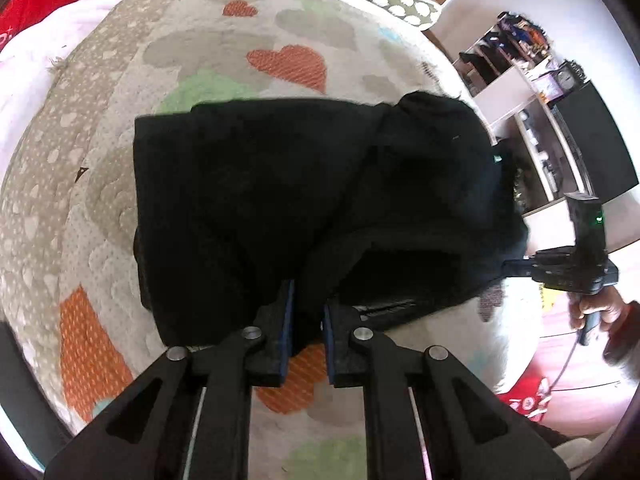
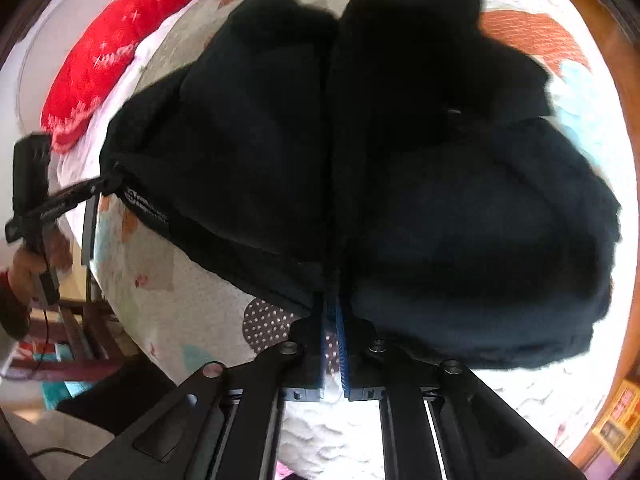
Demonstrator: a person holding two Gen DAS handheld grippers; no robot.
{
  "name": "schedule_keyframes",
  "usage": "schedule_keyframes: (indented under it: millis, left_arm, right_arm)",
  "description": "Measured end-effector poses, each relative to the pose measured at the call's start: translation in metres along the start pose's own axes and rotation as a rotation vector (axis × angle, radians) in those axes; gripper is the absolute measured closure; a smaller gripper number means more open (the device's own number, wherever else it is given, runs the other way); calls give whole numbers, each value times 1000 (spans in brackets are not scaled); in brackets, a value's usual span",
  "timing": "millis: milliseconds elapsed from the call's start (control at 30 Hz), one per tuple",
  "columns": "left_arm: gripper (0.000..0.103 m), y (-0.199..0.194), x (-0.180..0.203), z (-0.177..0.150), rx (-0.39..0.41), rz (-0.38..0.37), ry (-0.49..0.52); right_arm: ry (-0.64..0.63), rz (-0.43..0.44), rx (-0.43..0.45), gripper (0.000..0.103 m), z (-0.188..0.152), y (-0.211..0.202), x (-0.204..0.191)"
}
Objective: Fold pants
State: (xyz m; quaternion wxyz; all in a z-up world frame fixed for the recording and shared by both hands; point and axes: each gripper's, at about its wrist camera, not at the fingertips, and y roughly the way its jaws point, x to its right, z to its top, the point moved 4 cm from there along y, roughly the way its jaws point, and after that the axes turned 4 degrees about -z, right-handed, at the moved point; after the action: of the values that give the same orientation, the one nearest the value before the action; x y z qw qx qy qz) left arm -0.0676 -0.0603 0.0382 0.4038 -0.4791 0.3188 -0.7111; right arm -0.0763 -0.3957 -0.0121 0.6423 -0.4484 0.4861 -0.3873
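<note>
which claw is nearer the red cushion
Left. The left claw grips the pants at their edge, just below the red cushion. The right claw is at the pants' near edge, with the pants between it and the cushion.

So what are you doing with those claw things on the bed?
A person holds a claw in each hand and is folding black pants on a quilt with hearts. The left claw is pinched on the near edge of the pants. The right claw sits at another edge with cloth between its pads; how tightly it grips is hard to tell. The pants are already doubled over but bunched, not flat yet.
</note>
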Motion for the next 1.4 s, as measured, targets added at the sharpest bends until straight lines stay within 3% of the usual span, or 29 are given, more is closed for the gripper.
schedule_keyframes:
  millis: [33,100,233,400,433,500,533,567,700,767,867,900,967,1067,1133,1233,1333,1400]
  left_arm:
    - [90,-5,2,-1,5,4,7]
    - [84,-16,7,-3,14,12,20]
    - [73,-39,13,1,79,26,9]
    - [68,-43,9,5,124,33,-58]
    - [68,-39,8,4,116,35,-68]
    - [68,-33,7,2,100,38,-83]
    - [68,-31,7,1,94,37,-93]
    - [68,-31,7,0,94,31,-100]
    - [68,-37,9,-1,112,20,-101]
    - [68,-35,9,0,117,14,-106]
    - [68,-25,9,1,109,19,-119]
    - [68,-22,9,1,108,21,-123]
    - [68,-13,9,-1,94,31,-138]
    - [68,-12,7,-3,87,48,-152]
    - [68,-17,5,-4,97,59,-160]
    - [66,-28,-6,-1,128,90,-184]
    - [47,-39,-19,2,158,95,-224]
    - [39,-45,-26,5,175,97,-230]
  right_arm:
    - [27,9,35,67,3,-10,2]
    - [107,7,114,53,12,-32,13]
    - [290,74,250,43,42,-51,28]
    - [317,-6,258,44,84,-13,19]
    - [332,-8,246,57,90,-4,20]
    - [347,-6,229,100,90,4,28]
    - [365,5,249,101,84,-3,30]
    - [378,19,283,101,77,-15,35]
    - [421,-73,381,101,23,-80,65]
    - [441,-121,334,101,-3,-79,81]
    - [508,-143,253,101,-29,-40,105]
    - [530,-128,244,95,-32,-28,110]
    - [597,-64,192,94,-37,-9,116]
    - [600,-33,194,85,-41,-16,112]
    - [577,-50,163,62,-45,-25,109]
    - [514,-67,149,62,-42,-44,100]
    - [375,-30,183,62,-25,-62,72]
    - [286,23,214,62,-7,-66,50]
